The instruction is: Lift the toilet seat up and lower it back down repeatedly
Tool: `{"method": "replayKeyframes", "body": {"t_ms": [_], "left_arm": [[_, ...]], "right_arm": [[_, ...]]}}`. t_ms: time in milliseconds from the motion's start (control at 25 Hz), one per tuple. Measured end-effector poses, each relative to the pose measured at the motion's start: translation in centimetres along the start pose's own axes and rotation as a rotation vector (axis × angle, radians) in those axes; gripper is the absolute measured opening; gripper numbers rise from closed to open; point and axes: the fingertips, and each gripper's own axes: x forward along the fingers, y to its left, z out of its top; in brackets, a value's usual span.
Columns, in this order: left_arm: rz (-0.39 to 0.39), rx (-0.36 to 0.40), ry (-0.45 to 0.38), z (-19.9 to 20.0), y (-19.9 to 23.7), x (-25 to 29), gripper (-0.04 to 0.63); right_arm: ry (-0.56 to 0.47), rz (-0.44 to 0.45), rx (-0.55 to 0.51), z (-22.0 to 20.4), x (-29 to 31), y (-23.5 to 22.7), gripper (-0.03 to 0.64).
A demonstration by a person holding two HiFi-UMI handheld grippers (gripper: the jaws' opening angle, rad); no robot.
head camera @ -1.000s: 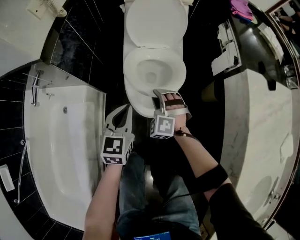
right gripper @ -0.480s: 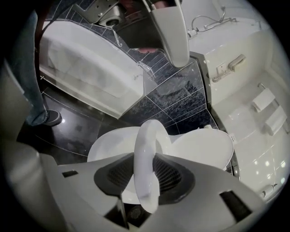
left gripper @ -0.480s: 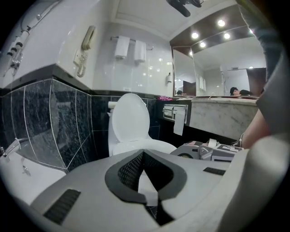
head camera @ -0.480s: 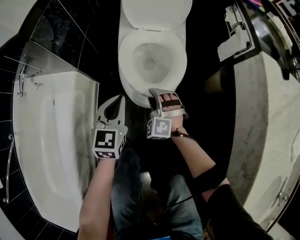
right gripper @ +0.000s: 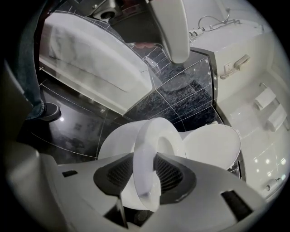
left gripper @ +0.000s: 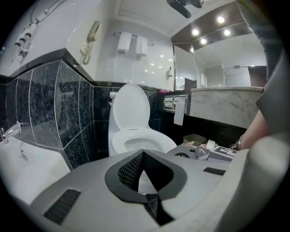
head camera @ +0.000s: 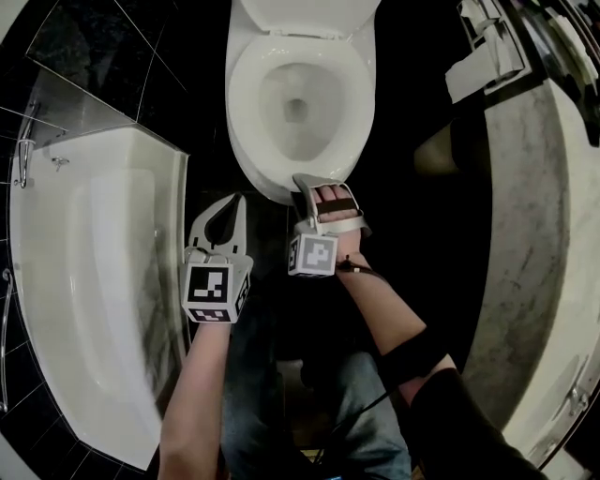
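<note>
The white toilet seat [head camera: 242, 103] lies low over the bowl, and the lid [head camera: 300, 14] stands up behind it. My right gripper [head camera: 314, 184] is at the seat's front rim. In the right gripper view the seat [right gripper: 147, 145] passes between the jaws of that gripper [right gripper: 145, 170] with both mesh pads against it, tilted a little off the bowl [right gripper: 111, 142]. Those jaws have just been opening around the rim. My left gripper [head camera: 240, 200] hangs over the dark floor left of the bowl. Its tips meet with nothing in them, and its own view [left gripper: 143, 153] faces the seat [left gripper: 136, 134].
A white bathtub [head camera: 94, 281] with a glass screen [head camera: 103, 112] fills the left. A curved marble counter [head camera: 544, 234] runs down the right, with a paper holder [head camera: 483, 66] and a small bin [head camera: 433, 150] near the toilet. The person's legs [head camera: 262, 375] stand close below the grippers.
Both grippers have gone down. The seat's front edge, raised toward the camera before, has come down with the right gripper and now sits close over the bowl.
</note>
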Motion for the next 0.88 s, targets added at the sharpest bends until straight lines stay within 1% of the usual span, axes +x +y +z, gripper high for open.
{"method": "replayKeyframes", "body": {"t_ms": [200, 360, 480, 560, 640, 720, 800, 880], "left_arm": [[0.014, -0.002, -0.010, -0.6, 0.8, 0.3, -0.014], [0.021, -0.011, -0.018, -0.5, 1.5, 0.4, -0.014], [0.023, -0.025, -0.014, -0.3, 1.7, -0.1, -0.014], [0.019, -0.021, -0.011, 0.2, 1.5, -0.7, -0.014], [0.016, -0.016, -0.006, 1.0, 1.2, -1.4, -0.014], [0.018, -0.017, -0.002, 2.2, 1.0, -2.4, -0.014], [0.020, -0.023, 0.000, 4.0, 0.6, -3.7, -0.014], [0.016, -0.023, 0.003, 6.5, -0.1, -5.4, -0.014]], "right_arm": [[0.026, 0.051, 0.014, -1.1, 1.3, 2.8, 0.164], [0.035, 0.043, -0.013, -1.3, 1.6, 3.1, 0.160], [0.051, 0.073, -0.008, -1.5, 1.5, 3.5, 0.164], [0.063, 0.092, 0.017, -1.7, 1.0, 3.6, 0.180], [0.056, 0.080, 0.038, -1.4, -0.1, 2.7, 0.154], [0.043, 0.065, 0.065, -0.8, -1.7, 1.0, 0.155], [0.040, 0.050, 0.098, -0.3, -3.8, -1.4, 0.134], [0.039, 0.029, 0.132, 0.3, -6.8, -4.5, 0.095]]}}
